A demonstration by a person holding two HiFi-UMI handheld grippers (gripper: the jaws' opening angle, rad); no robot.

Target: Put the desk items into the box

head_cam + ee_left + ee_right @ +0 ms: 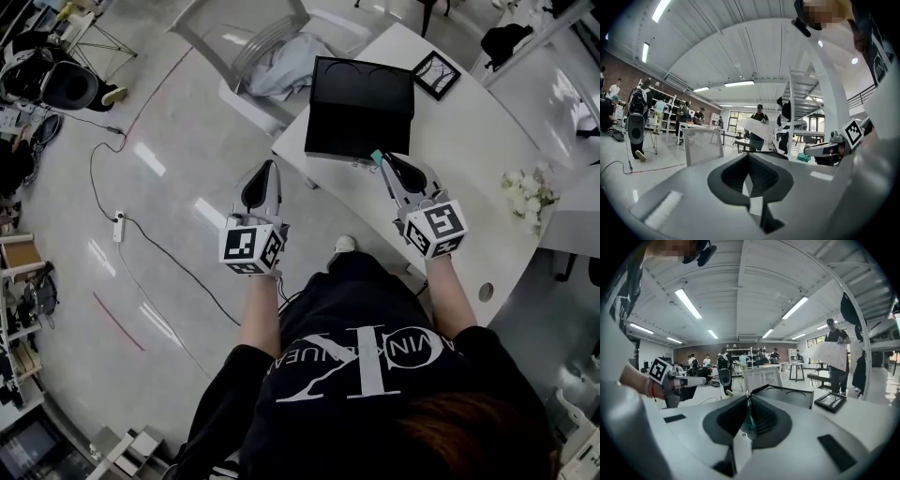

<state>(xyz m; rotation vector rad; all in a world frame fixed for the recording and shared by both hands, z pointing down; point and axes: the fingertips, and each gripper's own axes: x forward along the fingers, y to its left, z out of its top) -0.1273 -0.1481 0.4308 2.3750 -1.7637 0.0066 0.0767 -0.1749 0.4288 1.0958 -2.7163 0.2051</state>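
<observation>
Right claw [381, 161] tight on green item [749, 417], plainest in its own view

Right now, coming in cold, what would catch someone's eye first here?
The black box on the white desk, straight ahead. The right gripper is at its near edge, shut on a small teal item; the left gripper hangs shut and empty over the floor. A picture frame lies beside the box's far corner, white flowers at the desk's right edge.

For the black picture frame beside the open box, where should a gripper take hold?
Likely one edge rail, from above: the picture frame seems to lie flat on the desk, so only its thin border fits between jaws.
</observation>
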